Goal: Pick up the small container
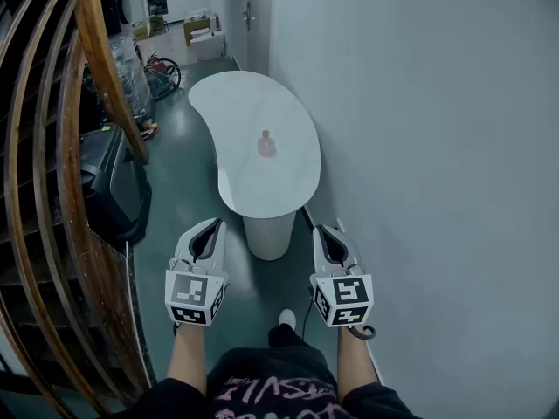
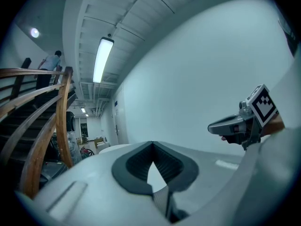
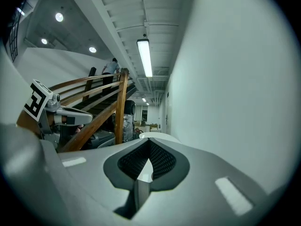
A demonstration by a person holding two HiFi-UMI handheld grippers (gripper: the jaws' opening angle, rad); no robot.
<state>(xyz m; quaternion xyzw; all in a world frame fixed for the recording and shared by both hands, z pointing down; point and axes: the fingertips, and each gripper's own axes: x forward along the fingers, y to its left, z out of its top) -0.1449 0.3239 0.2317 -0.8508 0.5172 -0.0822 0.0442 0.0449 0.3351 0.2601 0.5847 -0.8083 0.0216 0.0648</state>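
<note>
Evenly, left gripper [image 1: 217,223] and right gripper [image 1: 321,229] point forward — both closed, empty.

L gripper [image 1: 213,225], R gripper [image 1: 326,231]: jaws together.

I see a smooth, glossy white top on the table [image 1: 253,116], and the floor [image 1: 185,160] has a dull sheen. The handrail [image 1: 109,68] looks like varnished wood. My left gripper [image 1: 208,227] and right gripper [image 1: 327,232] show matt grey plastic shells with dark ribbed pads [image 3: 162,161].
</note>
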